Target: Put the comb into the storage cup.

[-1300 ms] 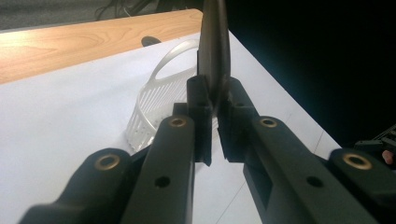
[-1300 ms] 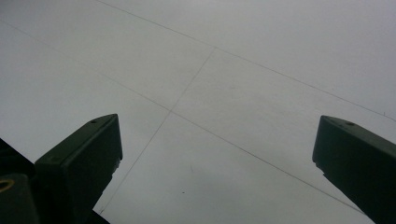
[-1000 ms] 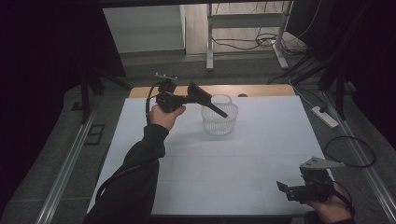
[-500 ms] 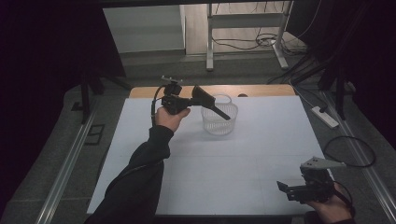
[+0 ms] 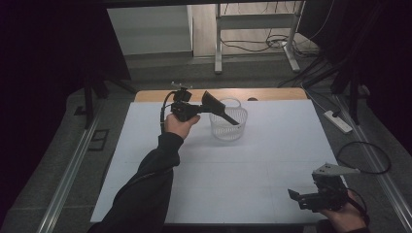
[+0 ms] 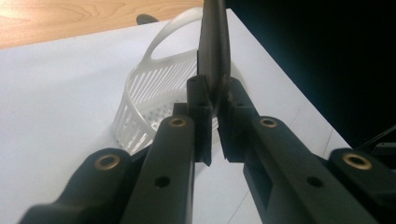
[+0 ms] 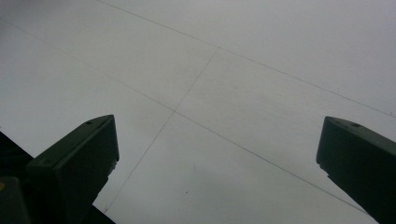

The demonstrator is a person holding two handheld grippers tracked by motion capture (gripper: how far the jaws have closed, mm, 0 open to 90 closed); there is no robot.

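Spatula [image 5: 221, 108] shifted slightly, clamped between fingers [image 6: 201, 116]

- The basket [image 5: 228, 125] stands on the bench [image 5: 272, 160], just ahead of the left tongs [image 5: 210, 108].
- A flat tool [image 5: 219, 109], clamped in those tongs, reaches over the basket's rim.
- The right tongs [image 5: 295, 195] sit well apart, over the near edge.

No readable text, label, brand, number or sign anywhere in pictures. White sheet covering table [image 5: 272, 160]: only thin ruled lines, no writing. Clear slotted basket [image 5: 228, 127]: unmarked. Dark flat tool [image 6: 214, 42]: no print visible. Grippers' bodies: no legible markings; too dim and small in high view to tell more.
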